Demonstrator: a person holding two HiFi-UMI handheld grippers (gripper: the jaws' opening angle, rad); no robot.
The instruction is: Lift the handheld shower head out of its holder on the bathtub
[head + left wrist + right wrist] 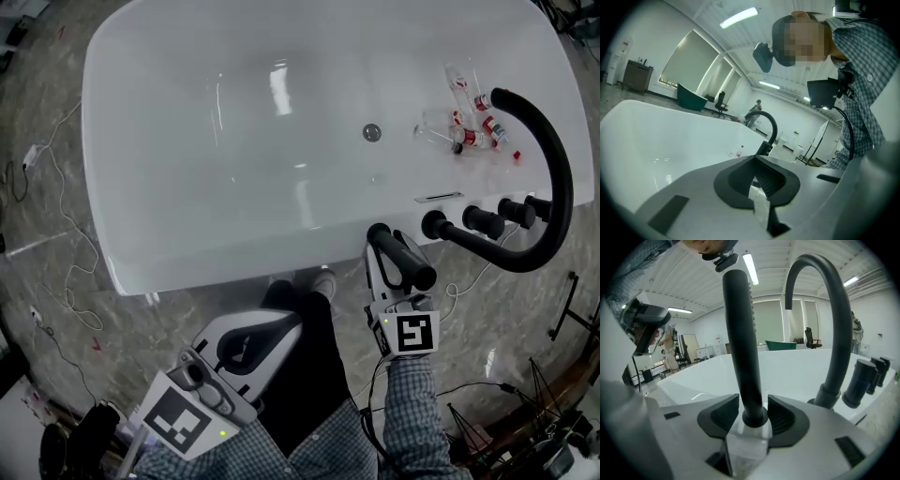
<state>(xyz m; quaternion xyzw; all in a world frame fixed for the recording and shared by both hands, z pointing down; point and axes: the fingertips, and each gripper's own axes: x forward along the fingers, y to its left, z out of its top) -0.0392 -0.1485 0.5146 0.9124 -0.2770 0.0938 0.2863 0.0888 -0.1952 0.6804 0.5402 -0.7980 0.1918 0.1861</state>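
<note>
Black handheld shower head (740, 333) stands upright in its holder (754, 420) on the bathtub (187, 187) rim. The right gripper (753, 401) has its jaws spread either side of the base without pinching, apparently lined up for the lift. The left gripper (757, 173), jaws pressed together and empty, hangs aside, leaving room.

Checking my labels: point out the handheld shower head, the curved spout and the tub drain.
handheld shower head (401, 255), head view, middle of its black barrel.
curved spout (561, 169), head view, outer bend of its arch.
tub drain (372, 132), head view, its centre.
</note>
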